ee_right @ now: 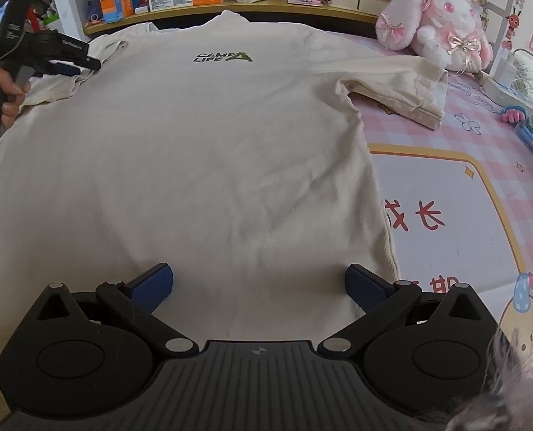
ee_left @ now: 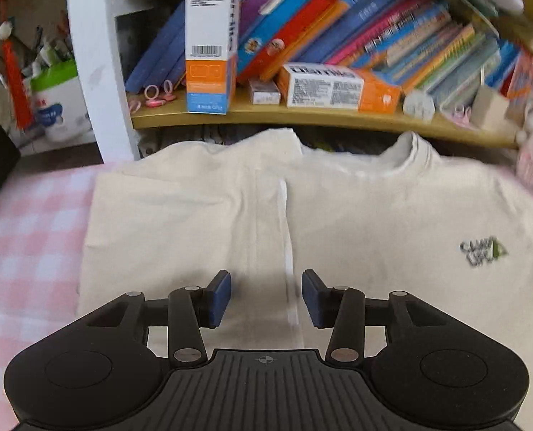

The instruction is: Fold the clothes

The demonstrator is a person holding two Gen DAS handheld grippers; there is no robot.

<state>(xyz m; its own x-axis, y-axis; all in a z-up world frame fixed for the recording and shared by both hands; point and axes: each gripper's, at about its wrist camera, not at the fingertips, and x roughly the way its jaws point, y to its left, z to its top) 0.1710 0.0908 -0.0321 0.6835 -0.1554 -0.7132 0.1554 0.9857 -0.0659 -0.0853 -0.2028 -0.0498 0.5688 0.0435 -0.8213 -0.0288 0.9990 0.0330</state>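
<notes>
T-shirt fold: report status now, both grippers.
Left gripper open, empty, over folded-in sleeve side. Right gripper open wide, above T-shirt hem. Other sleeve still spread out. Plush rabbit beside it, clear.

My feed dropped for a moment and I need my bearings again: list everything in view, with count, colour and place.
T-shirt: one, cream, flat on the bed, left side folded in, right sleeve spread out.
Logo: one, dark green, on the chest.
Bedsheet: one, pink check, under the shirt.
Plush: one, pink and white, far right by the shelf.
Shelf: one, wooden, behind the bed.
Books: many, mixed colours, leaning on the shelf.
Boxes: two, white and orange, one upright and one lying, on the shelf.
Hand: one, on the left tool's handle.
Left tool: black, blue pads, open over the folded side.
Right tool: black, blue pads, open over the hem.
</notes>
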